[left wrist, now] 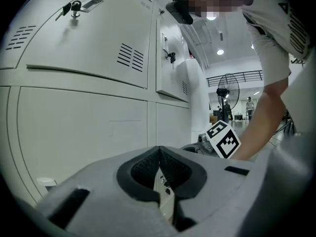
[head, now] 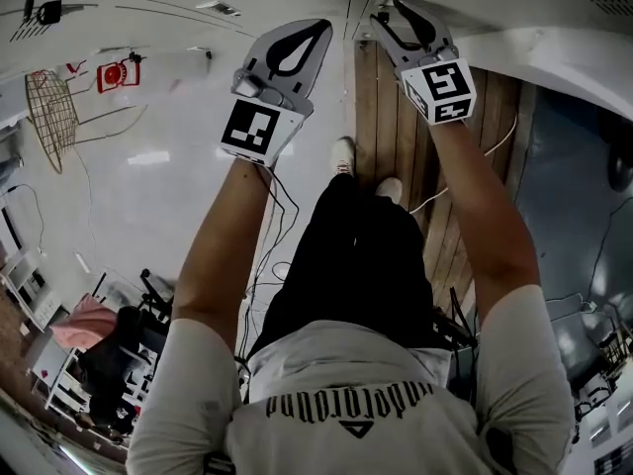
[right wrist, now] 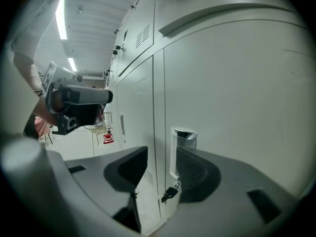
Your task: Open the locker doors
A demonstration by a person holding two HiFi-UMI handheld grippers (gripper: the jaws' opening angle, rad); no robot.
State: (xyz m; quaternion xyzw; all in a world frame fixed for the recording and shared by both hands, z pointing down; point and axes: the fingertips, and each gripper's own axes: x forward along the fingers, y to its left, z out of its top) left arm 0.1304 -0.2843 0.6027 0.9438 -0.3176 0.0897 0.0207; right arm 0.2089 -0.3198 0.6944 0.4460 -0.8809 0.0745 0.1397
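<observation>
White metal locker doors [right wrist: 237,83] fill the right gripper view, all shut. One door has a chrome recessed handle [right wrist: 181,149] with a key [right wrist: 170,193] in the lock below it. My right gripper [right wrist: 160,157] is open, and the handle shows in the gap between its jaws without either pad touching it. My left gripper [left wrist: 159,151] is shut on nothing and faces a plain lower locker door [left wrist: 79,132]. An upper door [left wrist: 89,33] above it has a key [left wrist: 74,8] and vent slots. In the head view the left gripper [head: 318,26] and right gripper [head: 396,13] are held side by side towards the lockers [head: 554,47].
A wooden floor strip [head: 396,137] with a white cable [head: 435,196] runs under the right arm. Black cables [head: 277,255] trail on the pale floor. A wire basket [head: 49,107] and a red sign [head: 117,73] stand to the left. A standing fan [left wrist: 228,90] is further down the hall.
</observation>
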